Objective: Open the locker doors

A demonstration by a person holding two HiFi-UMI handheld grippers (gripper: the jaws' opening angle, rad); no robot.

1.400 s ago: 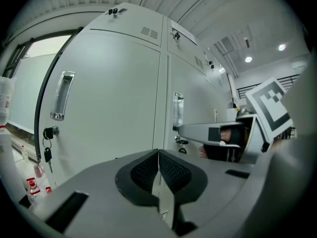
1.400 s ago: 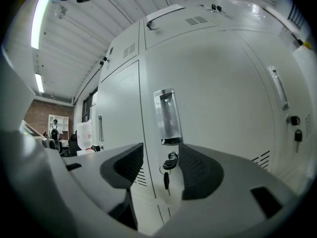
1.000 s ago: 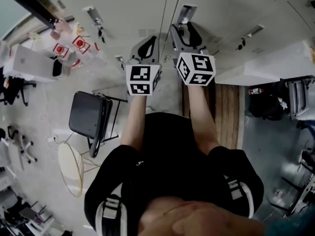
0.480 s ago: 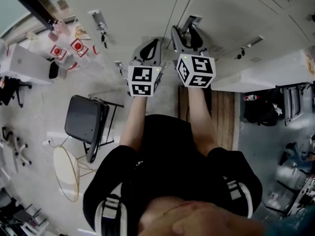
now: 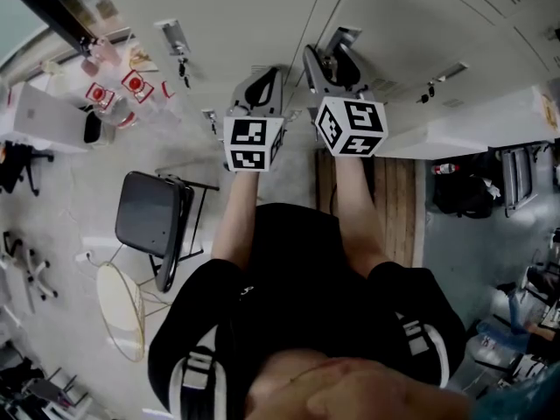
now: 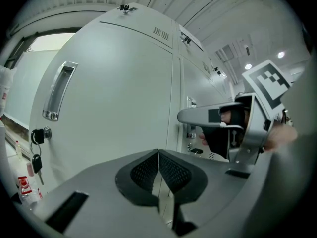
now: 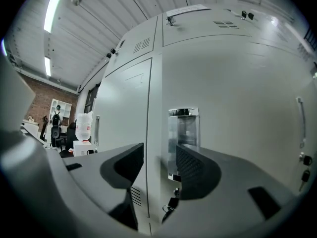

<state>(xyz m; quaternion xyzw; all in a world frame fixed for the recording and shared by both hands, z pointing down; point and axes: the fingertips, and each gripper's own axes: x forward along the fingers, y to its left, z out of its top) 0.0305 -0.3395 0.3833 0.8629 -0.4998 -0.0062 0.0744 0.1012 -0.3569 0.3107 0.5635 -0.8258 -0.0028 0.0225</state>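
**Locker bank, doors shut: items left to right**

1. Dark grey folding chair (image 5: 149, 221). It stands on the floor at the far left of the head view, well apart from me.

2. First pale grey metal locker door (image 6: 114, 93). Shut. An upright chrome recessed handle (image 6: 58, 90) sits near its left edge. Below the handle a bunch of dark keys (image 6: 35, 150) hangs from the lock.

3. My left hand-held gripper (image 6: 158, 155), grey, with a black-and-white marker cube. Its jaws are pressed together with nothing between them. I hold it up in front of this door, aimed near the seam with the neighbouring door.

4. My right hand-held gripper (image 7: 159, 165), same make, just beside the left one and slightly further forward. Its jaws stand apart and hold nothing.

5. Second pale grey metal locker door (image 7: 237, 108). Shut. Its boxed chrome handle (image 7: 182, 133) shows in the gap between my right jaws, close against the right-hand one. I cannot tell whether it touches. A second set of dark keys (image 7: 171, 205) hangs below that handle.

6. Brown wooden plank bench (image 5: 398, 199). It lies on the floor at the foot of the lockers, under my right arm.
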